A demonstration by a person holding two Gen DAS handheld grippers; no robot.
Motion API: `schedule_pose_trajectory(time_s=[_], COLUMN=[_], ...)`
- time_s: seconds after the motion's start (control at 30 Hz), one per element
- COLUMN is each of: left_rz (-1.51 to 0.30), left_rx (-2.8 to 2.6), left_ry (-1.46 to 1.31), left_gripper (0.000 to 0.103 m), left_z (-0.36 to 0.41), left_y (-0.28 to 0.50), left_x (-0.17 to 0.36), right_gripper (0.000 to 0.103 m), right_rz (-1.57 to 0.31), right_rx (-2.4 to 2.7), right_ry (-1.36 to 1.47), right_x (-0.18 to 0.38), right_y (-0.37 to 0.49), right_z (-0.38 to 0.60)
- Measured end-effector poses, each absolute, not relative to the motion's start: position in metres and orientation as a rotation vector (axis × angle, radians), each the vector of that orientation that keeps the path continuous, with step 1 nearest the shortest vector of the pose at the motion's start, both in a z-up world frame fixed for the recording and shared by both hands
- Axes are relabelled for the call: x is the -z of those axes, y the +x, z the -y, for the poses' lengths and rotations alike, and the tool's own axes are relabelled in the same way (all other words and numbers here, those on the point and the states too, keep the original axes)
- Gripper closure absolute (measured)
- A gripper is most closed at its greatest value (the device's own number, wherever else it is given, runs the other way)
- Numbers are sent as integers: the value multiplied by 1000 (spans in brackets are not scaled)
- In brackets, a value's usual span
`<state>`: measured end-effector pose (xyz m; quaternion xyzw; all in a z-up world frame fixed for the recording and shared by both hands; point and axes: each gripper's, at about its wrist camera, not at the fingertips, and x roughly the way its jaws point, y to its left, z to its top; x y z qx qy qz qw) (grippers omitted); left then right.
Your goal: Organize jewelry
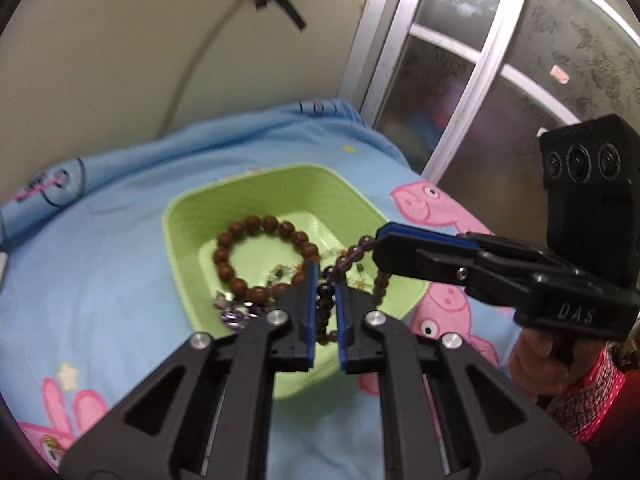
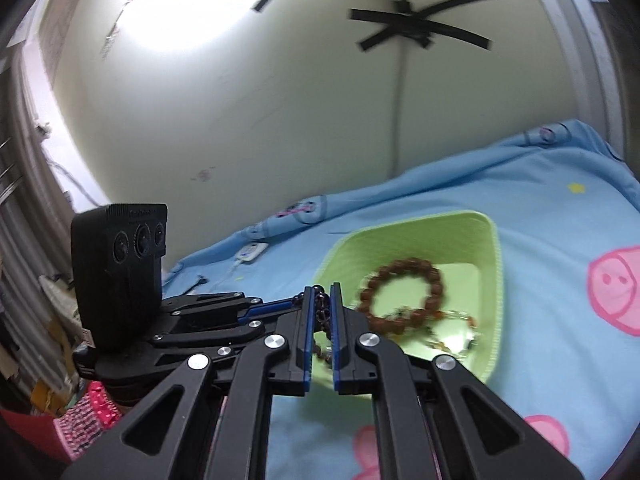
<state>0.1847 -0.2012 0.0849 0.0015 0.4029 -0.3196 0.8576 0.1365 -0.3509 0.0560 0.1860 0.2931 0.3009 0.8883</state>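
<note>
A light green tray [image 1: 180, 216] lies on the blue bedsheet and holds a brown wooden bead bracelet [image 1: 224, 268], small purple stones [image 1: 236, 314] and a thin chain. My left gripper [image 1: 325, 276] is shut on a dark purple bead bracelet [image 1: 324, 300] above the tray's near side. My right gripper [image 1: 378, 240] comes in from the right and is shut on the same strand [image 1: 352, 254]. In the right wrist view my right gripper [image 2: 322, 292] pinches the dark beads [image 2: 321, 312]. The left gripper [image 2: 298, 300] meets it from the left, over the tray [image 2: 490, 280] and the brown bracelet [image 2: 400, 292].
The blue sheet [image 1: 100, 280] with pink pig prints covers the bed. A cream wall [image 1: 120, 60] with black tape and a cable stands behind. A window with an aluminium frame [image 1: 472, 92] is at the right. Cluttered items [image 2: 36, 360] sit at the bed's left.
</note>
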Motion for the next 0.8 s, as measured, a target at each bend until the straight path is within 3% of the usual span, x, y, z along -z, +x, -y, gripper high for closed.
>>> schedule_pose_trajectory(time_s=[0.2,0.3,0.37,0.57,0.8], left_rz=[-934,-906,-877,-742,-754], left_rx=[674,658,647,552,270], left_ry=[-21,-55,-86,-187,-200], left_gripper=[85,85,85,85,85], left_z=[207,189,175,97,-6], left_y=[191,187,183,151,108], left_x=[-68,-80,-91,-124,-100], right_gripper=[103,93,93,93,93], right_rz=[-655,-624,-584,-517,-624], right_rx=[-545,-542,-550,-641,-764], right_ry=[413,418,429,421,254], right_x=[-34,-40,-51,-75,-51], right_y=[142,139,135,117,99], right_z=[365,369,369,349,273])
